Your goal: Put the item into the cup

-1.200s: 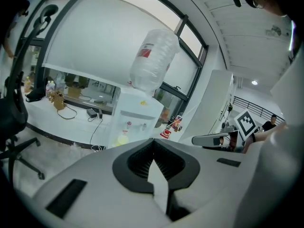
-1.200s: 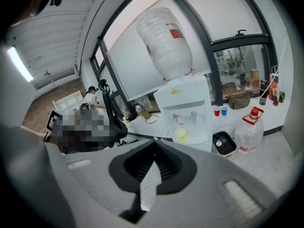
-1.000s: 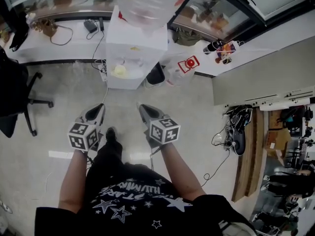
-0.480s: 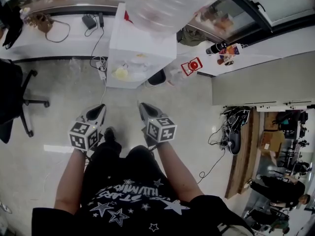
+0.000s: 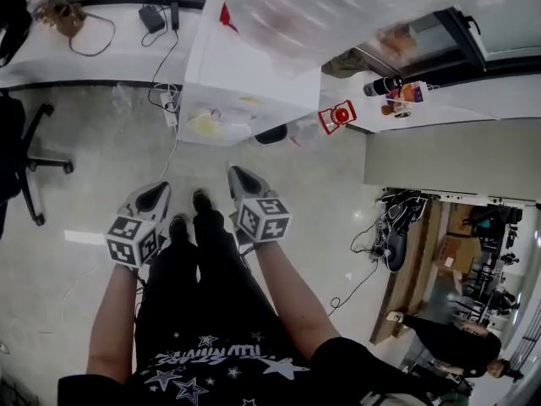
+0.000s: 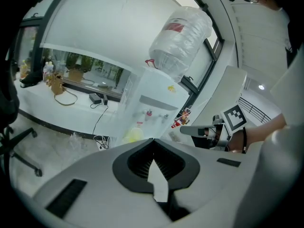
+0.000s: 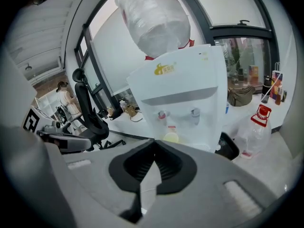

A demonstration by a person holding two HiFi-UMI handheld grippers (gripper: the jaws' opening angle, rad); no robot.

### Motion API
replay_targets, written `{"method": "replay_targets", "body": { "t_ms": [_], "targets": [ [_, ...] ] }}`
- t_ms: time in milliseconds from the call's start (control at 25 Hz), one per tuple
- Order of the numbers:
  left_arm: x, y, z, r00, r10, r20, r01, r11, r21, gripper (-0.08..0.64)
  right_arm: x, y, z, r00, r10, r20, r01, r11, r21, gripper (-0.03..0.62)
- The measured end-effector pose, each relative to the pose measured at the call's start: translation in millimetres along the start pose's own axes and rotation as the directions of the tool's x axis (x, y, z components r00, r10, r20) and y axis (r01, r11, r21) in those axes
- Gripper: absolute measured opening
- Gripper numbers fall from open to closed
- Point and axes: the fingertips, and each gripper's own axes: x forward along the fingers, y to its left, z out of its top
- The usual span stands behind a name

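Item is nowhere in sight, and neither claw carries it: left claw (image 5: 149, 196) is clenched on nothing, right claw (image 5: 240, 181) is clenched and empty too, both held low above the person's legs. No cup shows for certain either. A small yellow thing (image 7: 171, 137) sits in the water dispenser (image 5: 245, 83) bay, too small to name. So the job looks unstarted. Beyond: pale floor (image 5: 76, 201), a white surface (image 5: 93, 57) with cables along the window, an office chair (image 5: 30, 155).
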Motion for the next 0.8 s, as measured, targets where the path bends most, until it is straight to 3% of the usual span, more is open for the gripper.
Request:
{"method": "replay_targets", "body": {
  "t_ms": [320, 600, 800],
  "targets": [
    [40.4, 28.6, -3.3, 0.998, 0.059, 0.028, -0.057, 0.997, -0.053, 0.005, 63.2, -21.2, 2.0, 0.999, 0.037, 0.016, -0.037, 0.999, 0.007, 0.0],
    [67.6, 55.9, -13.1, 0.994, 0.099, 0.047, -0.095, 0.992, -0.086, 0.005, 111.7, -24.8, -7.5, 0.997, 0.072, -0.032, -0.075, 0.993, -0.096, 0.0],
    [84.1, 73.5, -29.8, 0.993, 0.114, 0.028, -0.111, 0.989, -0.096, 0.005, 148.9, -29.6, -16.2, 0.998, 0.054, -0.044, -0.059, 0.991, -0.124, 0.0]
  ]
}}
